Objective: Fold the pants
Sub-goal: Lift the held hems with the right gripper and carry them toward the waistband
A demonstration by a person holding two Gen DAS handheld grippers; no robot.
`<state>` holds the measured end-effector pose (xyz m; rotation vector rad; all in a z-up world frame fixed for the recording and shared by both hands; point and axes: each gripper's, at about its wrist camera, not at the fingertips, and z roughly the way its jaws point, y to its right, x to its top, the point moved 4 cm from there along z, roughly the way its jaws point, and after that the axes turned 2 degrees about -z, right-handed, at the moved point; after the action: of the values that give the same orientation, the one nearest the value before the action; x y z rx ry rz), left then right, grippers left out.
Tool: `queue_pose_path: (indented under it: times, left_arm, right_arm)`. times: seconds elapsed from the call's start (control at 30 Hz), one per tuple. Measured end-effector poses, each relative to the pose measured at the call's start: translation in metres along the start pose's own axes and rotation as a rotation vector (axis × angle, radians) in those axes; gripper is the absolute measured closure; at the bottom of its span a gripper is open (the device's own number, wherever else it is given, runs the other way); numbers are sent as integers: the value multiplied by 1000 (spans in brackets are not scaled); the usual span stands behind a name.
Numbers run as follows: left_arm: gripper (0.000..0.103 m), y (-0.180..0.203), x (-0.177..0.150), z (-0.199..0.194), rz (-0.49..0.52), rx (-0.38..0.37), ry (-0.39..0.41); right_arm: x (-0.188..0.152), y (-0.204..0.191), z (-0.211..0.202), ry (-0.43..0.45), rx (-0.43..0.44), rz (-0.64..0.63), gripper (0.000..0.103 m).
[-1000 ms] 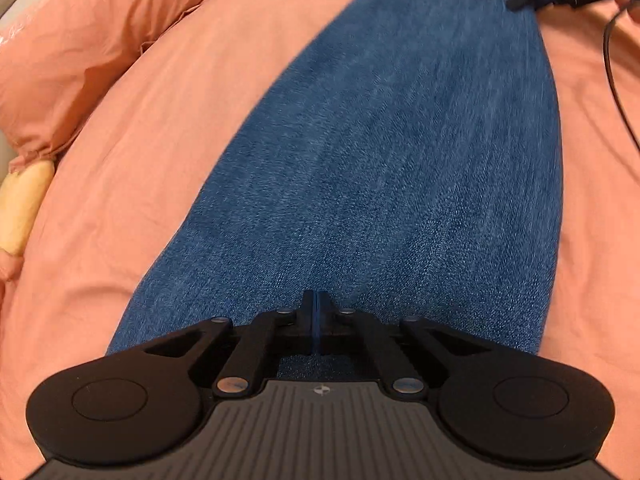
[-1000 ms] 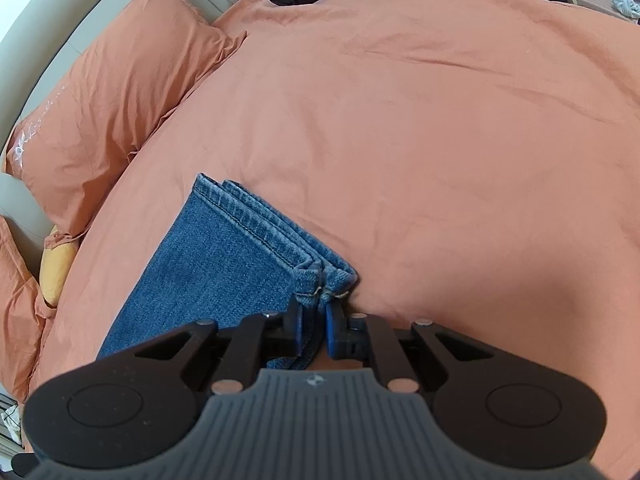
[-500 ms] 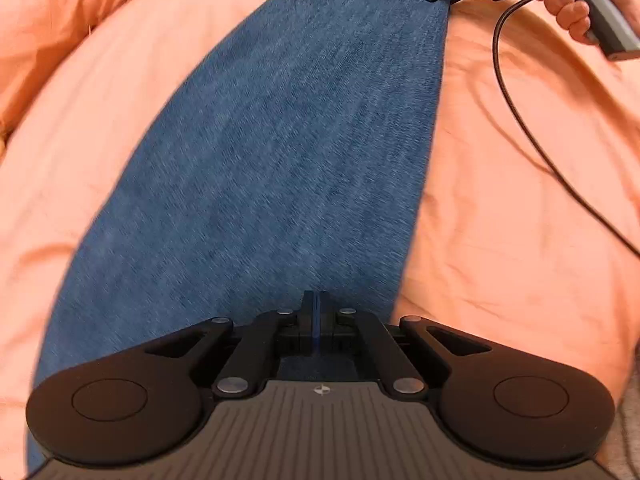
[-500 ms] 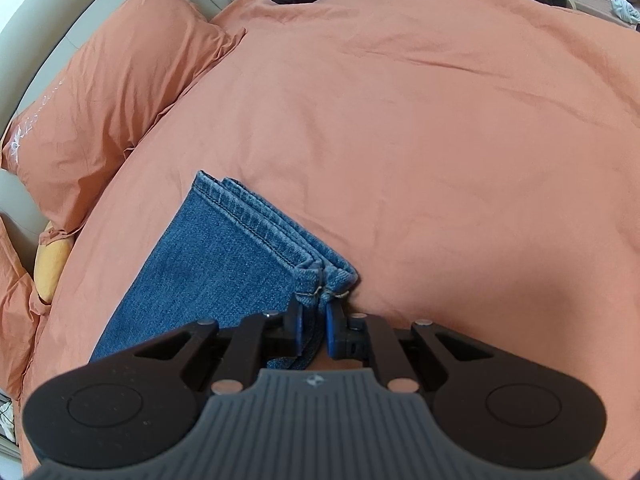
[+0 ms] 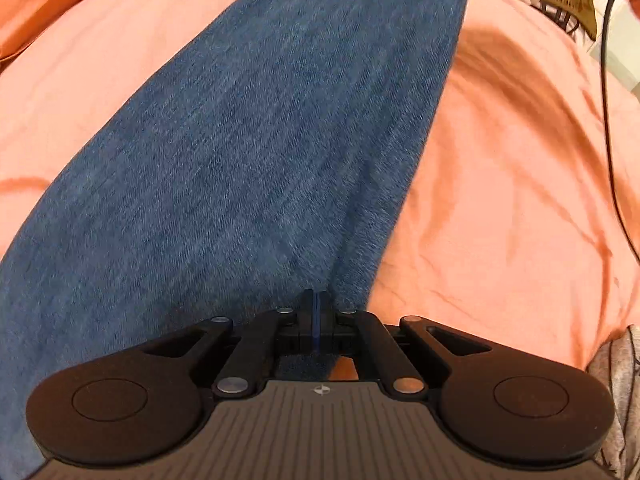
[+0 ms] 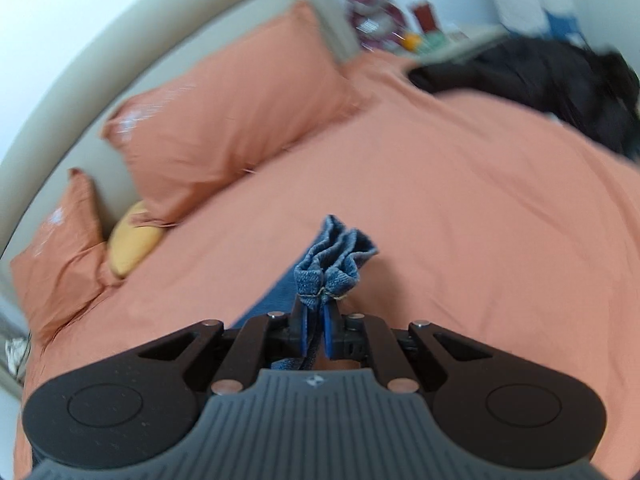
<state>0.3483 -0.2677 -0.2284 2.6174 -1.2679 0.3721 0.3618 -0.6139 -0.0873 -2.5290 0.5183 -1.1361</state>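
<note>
Blue denim pants [image 5: 260, 140] run from my left gripper [image 5: 316, 308] up and away across the orange bed cover [image 5: 500, 200]. The left gripper is shut at the pants' near end, and a crease in the denim pulls up toward its tips. In the right wrist view my right gripper [image 6: 316, 320] is shut on the bunched leg hems [image 6: 336, 256], held up above the bed with the denim hanging down behind them. The far end of the pants leaves the left wrist view at the top.
Two orange pillows [image 6: 232, 120] [image 6: 56, 248] and a yellow cushion [image 6: 132, 244] lie against the beige headboard [image 6: 80, 72]. A black garment [image 6: 560, 84] lies at the bed's far right. A black cable [image 5: 606, 100] hangs at the right, above grey cloth [image 5: 620, 380].
My right gripper has risen with the leg hems, which lay flat on the bed and now bunch in the air. The right gripper has left the left wrist view. The denim now creases toward the left gripper.
</note>
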Motion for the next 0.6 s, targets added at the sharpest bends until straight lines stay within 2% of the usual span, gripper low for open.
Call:
queue_pose_path:
  times: [0.07, 0.13, 0.2, 0.37, 0.6]
  left_arm:
    - [103, 2, -9, -10, -7, -45, 7]
    - [94, 6, -21, -25, -4, -77, 27]
    - [93, 6, -34, -43, 2, -59, 73]
    - [93, -20, -69, -94, -64, -18, 153]
    - [91, -62, -112, -150, -207, 85, 247]
  right_arm:
    - [9, -31, -16, 19, 17, -71, 100]
    - [16, -64, -31, 37, 33, -133, 100]
    - [20, -98, -45, 51, 51, -189, 100]
    - [19, -183, -69, 67, 74, -296, 100]
    - [-1, -296, -79, 54, 117, -398, 100]
